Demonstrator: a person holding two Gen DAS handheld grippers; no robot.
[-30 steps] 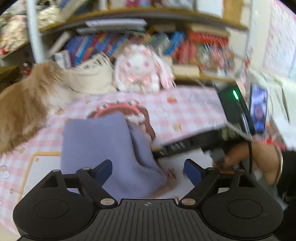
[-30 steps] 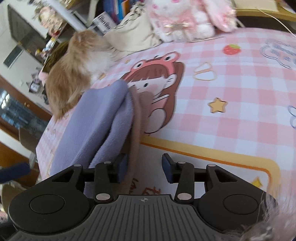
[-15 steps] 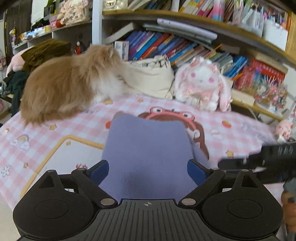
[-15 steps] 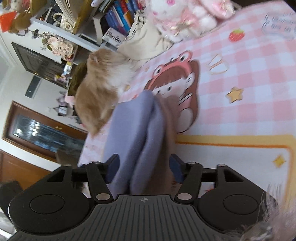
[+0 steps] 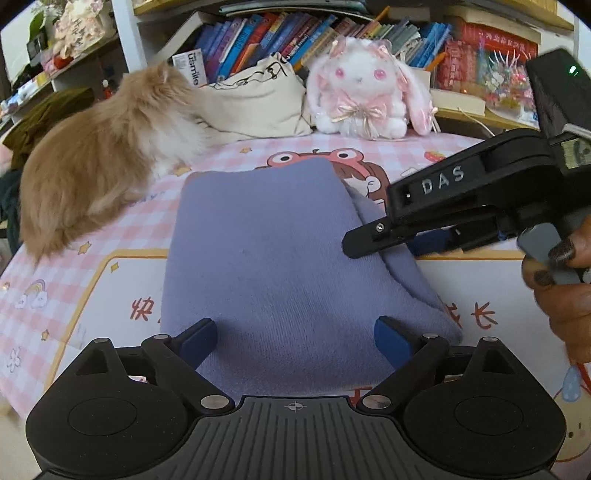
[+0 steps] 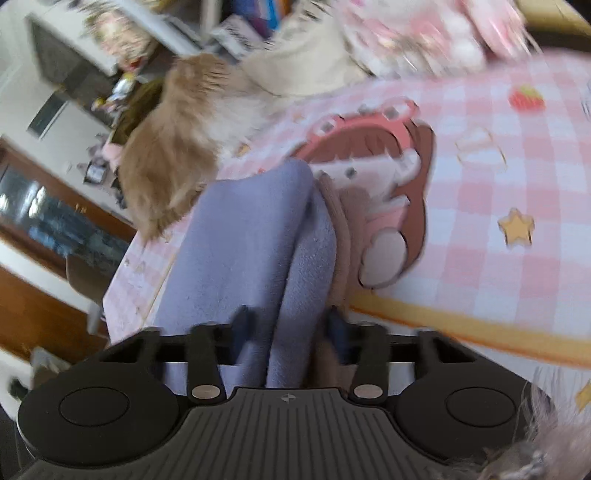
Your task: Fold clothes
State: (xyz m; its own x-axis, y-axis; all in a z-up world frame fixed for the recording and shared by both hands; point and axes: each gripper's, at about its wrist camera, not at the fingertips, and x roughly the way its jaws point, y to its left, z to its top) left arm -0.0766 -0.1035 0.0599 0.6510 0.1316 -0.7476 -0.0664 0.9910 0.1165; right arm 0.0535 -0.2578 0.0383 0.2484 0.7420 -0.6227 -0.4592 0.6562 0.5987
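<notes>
A folded lavender garment (image 5: pixel 266 251) lies on the pink checked table cover (image 5: pixel 55 280). My left gripper (image 5: pixel 295 339) is open, its blue pads spread wide over the garment's near edge and gripping nothing. My right gripper (image 5: pixel 369 240), held by a hand (image 5: pixel 565 280), reaches in from the right at the garment's right edge. In the right wrist view its jaws are closing on the stacked lavender garment (image 6: pixel 258 240), which fills the gap of the right gripper (image 6: pixel 290 328). A brownish layer (image 6: pixel 341 240) shows under the lavender folds.
A fluffy ginger cat (image 5: pixel 96 166) sits on the table just left of the garment. Behind it stand a cream tote bag (image 5: pixel 258 99), a white plush bunny (image 5: pixel 362 96) and a bookshelf (image 5: pixel 295 33). The table's edge drops off at the left (image 6: pixel 122 295).
My left gripper has sunk closer to the garment and now faces it squarely. My right gripper widened, slid over the garment's right edge and narrowed onto the folds.
</notes>
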